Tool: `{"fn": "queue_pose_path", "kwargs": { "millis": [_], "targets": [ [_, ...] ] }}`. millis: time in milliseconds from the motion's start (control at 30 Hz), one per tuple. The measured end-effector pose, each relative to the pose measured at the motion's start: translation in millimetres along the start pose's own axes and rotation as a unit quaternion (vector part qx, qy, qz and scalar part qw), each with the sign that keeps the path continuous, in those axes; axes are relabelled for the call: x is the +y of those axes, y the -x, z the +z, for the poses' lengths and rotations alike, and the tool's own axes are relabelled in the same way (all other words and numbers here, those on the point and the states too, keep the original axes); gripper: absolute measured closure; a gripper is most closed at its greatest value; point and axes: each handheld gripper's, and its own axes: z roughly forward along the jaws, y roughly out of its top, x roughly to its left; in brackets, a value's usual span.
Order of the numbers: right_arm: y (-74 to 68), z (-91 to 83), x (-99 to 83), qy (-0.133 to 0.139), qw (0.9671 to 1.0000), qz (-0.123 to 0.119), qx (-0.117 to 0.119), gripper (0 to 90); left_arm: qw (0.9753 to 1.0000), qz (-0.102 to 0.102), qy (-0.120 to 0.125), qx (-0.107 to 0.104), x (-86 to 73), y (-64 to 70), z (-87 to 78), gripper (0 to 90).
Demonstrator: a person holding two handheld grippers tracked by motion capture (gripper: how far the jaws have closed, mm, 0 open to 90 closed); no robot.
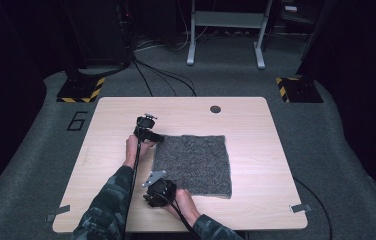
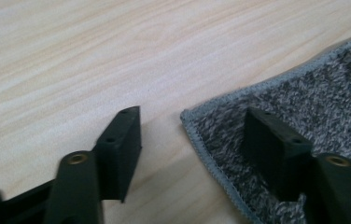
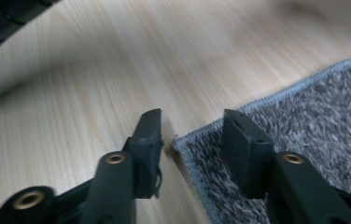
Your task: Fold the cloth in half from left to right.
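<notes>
Grey towel [image 1: 192, 164] lies flat and spread on the wooden table [image 1: 256, 125], roughly centre, its left edge facing the two grippers. Left gripper [image 1: 148, 134] sits at the towel's far-left corner; in the left gripper view [image 2: 190, 140] its jaws stand wide apart, one over bare wood, the other over the pile, with the hemmed corner [image 2: 186, 115] between them but not pinched. Whether the tips touch the cloth, cannot tell. Right gripper [image 1: 158, 189] sits at the near-left corner; in the right gripper view [image 3: 192, 135] the jaws are open at a narrower spread, straddling that corner [image 3: 178, 141], one jaw just beside the hem on the wood, the other on the towel. No fold, no lifted edge anywhere on the cloth as seen from the high view. Judgement: the work looks like a fold or a lift from the left side, and it stands at the very start, approach and alignment done at both corners, grasp not yet made. Left to do: close on both corners, raise them, carry them across, release.
</notes>
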Motion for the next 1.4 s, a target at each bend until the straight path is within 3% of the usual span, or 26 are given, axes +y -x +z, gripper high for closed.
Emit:
{"fn": "queue_pose_path", "kwargs": {
  "millis": [67,267,300,400,600,867,933,1033,1400],
  "targets": [
    [0.4,0.5,-0.5,0.006,1.0,-0.002,-0.002,63.8,0.9999,0.009,0.001,0.01,0.4,1.8,0.4,44.3],
    [-0.3,-0.4,-1.0,0.002,1.0,0.003,-0.003,72.2,0.9997,0.018,0.008,0.016,-0.1,7.1,1.1,55.7],
    [-0.7,0.8,-1.5,0.013,0.9999,0.001,-0.006,76.1,0.9995,0.022,0.012,0.018,-0.5,9.1,1.4,61.2],
    [-0.5,-0.6,-1.5,0.005,0.9999,0.008,-0.004,80.0,0.9995,0.027,0.011,0.013,-0.5,10.1,1.1,66.3],
    [1.5,-1.4,-4.8,0.015,0.9997,0.02,-0.004,87.6,0.9994,0.028,0.013,0.013,-0.2,15.1,1.7,84.1],
    [-0.7,-9.7,-6.1,0.022,0.9993,0.028,0.007,88.3,0.9993,0.029,0.009,0.019,0.9,15.9,-0.2,87.3],
    [-0.2,-12.7,-5.8,0.04,0.9988,0.027,0.005,88.4,0.9995,0.026,0.01,0.017,0.5,15.0,-1.5,87.8],
    [0.0,-18.2,-5.0,0.046,0.9983,0.035,0.004,88.5,0.9994,0.022,0.02,0.016,0.4,14.4,-3.3,88.2],
    [4.9,-37.1,-1.4,0.081,0.9958,0.042,0.0,88.7,0.9987,0.037,0.027,0.024,10.8,13.5,-23.3,89.0]
  ]
}}
